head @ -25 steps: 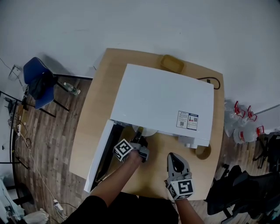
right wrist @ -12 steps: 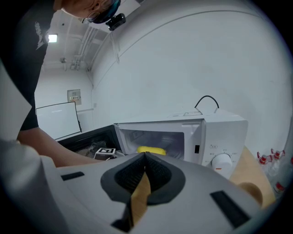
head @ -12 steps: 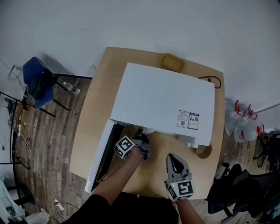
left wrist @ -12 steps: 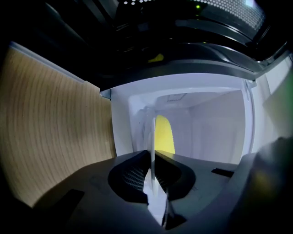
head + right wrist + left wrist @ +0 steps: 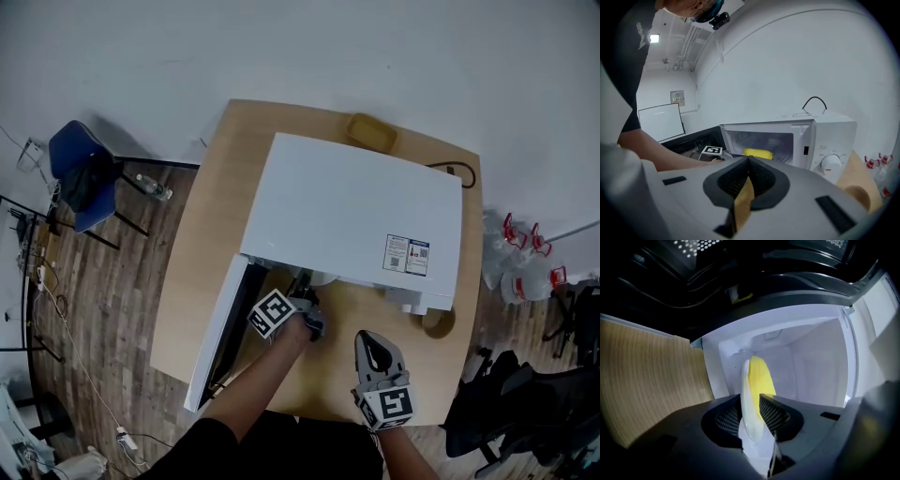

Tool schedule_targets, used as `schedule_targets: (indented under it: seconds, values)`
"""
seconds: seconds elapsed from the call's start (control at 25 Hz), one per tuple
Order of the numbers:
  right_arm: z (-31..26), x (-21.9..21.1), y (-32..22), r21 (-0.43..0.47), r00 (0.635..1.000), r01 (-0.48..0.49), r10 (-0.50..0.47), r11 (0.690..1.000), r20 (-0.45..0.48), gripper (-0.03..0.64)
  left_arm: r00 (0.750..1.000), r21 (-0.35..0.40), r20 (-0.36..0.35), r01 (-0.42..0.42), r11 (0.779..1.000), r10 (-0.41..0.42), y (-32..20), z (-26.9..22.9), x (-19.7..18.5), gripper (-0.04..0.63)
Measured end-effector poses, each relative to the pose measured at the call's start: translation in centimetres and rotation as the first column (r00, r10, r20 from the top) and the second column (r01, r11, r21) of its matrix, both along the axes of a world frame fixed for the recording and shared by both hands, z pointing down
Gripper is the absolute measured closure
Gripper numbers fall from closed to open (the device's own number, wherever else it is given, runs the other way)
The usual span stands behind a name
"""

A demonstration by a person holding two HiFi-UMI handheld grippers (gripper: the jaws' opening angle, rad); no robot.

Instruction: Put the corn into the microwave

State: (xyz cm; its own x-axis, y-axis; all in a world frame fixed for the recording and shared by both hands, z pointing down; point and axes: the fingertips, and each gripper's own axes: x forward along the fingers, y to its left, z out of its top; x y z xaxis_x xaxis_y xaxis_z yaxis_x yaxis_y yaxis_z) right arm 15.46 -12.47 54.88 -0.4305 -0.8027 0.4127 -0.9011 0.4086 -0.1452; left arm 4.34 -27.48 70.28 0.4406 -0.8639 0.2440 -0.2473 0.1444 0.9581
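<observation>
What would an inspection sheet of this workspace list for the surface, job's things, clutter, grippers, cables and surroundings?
Surface: wooden table, largely covered by the microwave.
Job's things: corn on a white plate, inside the microwave; door open.
Clutter: tan tray at the far edge; round tan item by the microwave's front right corner.
Grippers: left hand-held gripper at the opening, jaws just been opening, plate rim between them; right hand-held gripper shut, empty.
Cables: black cable behind the microwave; thin cord on the floor.
Surroundings: blue chair, bottle.
</observation>
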Motion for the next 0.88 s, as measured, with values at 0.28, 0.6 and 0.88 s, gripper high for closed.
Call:
schedule_targets:
  seconds: [0.28,0.6,0.88]
  values:
    - [-0.1,-0.3,0.1,0.004,1.000,0.001,-0.001,1.000,0.006,0.558,0.999,-0.007,0.046,-0.007,1.000,0.007,0.0,0.0,-0.3,0.505]
    - [0.1,-0.1,0.2,0.006,1.000,-0.003,0.003,1.000,0.012,0.558,0.973,-0.045,0.230,0.002,0.999,0.009,-0.8,-0.3,-0.9,0.489]
    - [-0.1,0.2,0.0,0.003,1.000,-0.011,0.011,1.000,0.015,0.558,0.947,-0.049,0.322,-0.001,0.999,0.017,-1.3,-0.5,-0.8,0.484]
